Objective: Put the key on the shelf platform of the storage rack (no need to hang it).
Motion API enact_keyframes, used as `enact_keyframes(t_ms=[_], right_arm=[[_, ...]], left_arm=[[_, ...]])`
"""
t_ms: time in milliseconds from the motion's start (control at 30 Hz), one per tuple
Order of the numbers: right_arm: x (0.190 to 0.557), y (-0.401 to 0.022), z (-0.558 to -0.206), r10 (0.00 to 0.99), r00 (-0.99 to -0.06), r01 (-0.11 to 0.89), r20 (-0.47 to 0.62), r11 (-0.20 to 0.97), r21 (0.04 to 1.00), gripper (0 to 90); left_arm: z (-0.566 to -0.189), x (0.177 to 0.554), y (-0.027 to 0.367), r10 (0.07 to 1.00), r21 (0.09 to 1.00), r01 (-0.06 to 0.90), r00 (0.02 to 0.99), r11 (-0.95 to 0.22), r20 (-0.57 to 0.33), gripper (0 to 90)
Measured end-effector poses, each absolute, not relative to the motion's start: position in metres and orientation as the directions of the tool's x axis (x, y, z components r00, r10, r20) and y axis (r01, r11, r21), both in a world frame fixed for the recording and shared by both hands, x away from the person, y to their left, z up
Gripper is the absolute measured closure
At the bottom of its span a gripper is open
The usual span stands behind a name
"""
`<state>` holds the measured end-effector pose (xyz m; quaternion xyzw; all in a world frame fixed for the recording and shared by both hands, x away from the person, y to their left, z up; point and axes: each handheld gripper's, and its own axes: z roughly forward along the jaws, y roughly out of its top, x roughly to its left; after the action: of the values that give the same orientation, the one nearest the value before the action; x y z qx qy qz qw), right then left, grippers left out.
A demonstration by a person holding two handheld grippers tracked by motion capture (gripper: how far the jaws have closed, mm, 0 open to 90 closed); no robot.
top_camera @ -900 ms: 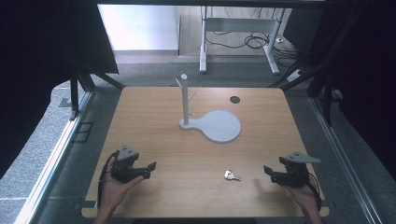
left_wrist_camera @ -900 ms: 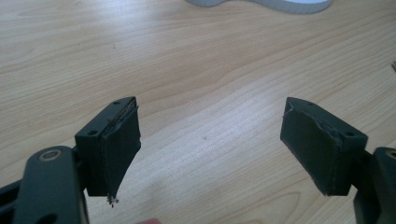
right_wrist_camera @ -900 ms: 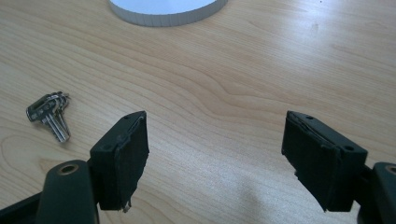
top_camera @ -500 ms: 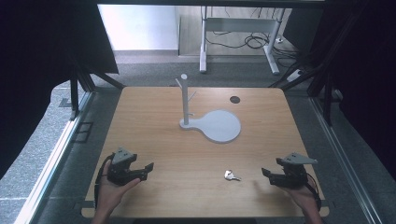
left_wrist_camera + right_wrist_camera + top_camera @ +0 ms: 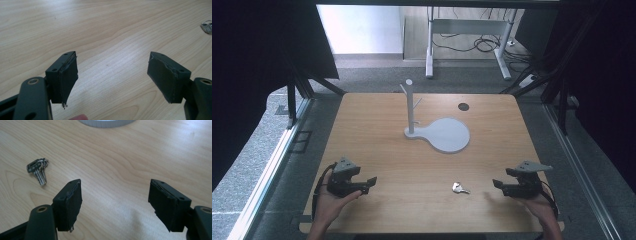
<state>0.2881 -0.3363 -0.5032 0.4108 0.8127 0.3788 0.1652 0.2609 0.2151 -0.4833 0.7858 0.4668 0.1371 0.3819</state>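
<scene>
The right gripper (image 5: 498, 184) is wide open and empty. The keys (image 5: 459, 188) lie at its nine o'clock. It should slide over low and pinch them gently.

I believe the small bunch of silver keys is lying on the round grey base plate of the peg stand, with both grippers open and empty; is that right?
Not quite. The small bunch of silver keys lies on the bare light wooden table, well short of the round grey base plate of the peg stand, as the high view shows. The rest holds: the left gripper and the right gripper are both open and empty.
</scene>
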Motion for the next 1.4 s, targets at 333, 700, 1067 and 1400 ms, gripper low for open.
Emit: enact_keyframes(t_ms=[333, 700, 1067, 1400], right_arm=[[0.28, -0.326, -0.502, 0.774, -0.631, 0.534, 0.045, 0.391, 0.749, 29.7], [0.286, -0.306, -0.479, 0.758, -0.652, 0.549, 0.002, 0.47, 0.691, 30.3], [0.301, -0.269, -0.469, 0.671, -0.741, 0.497, -0.02, 0.568, 0.656, 30.9], [0.296, -0.255, -0.463, 0.63, -0.776, 0.48, -0.025, 0.616, 0.625, 31.3]], left_arm=[[-0.469, 0.252, 0.206, 0.819, 0.761, 0.582, 0.561, -0.286, -0.121, 24.4], [-0.474, 0.256, 0.205, 0.811, 0.762, 0.573, 0.574, -0.301, -0.111, 26.1], [-0.477, 0.253, 0.205, 0.806, 0.757, 0.569, 0.584, -0.322, -0.096, 26.8], [-0.477, 0.241, 0.201, 0.804, 0.75, 0.575, 0.587, -0.328, -0.099, 26.7]])
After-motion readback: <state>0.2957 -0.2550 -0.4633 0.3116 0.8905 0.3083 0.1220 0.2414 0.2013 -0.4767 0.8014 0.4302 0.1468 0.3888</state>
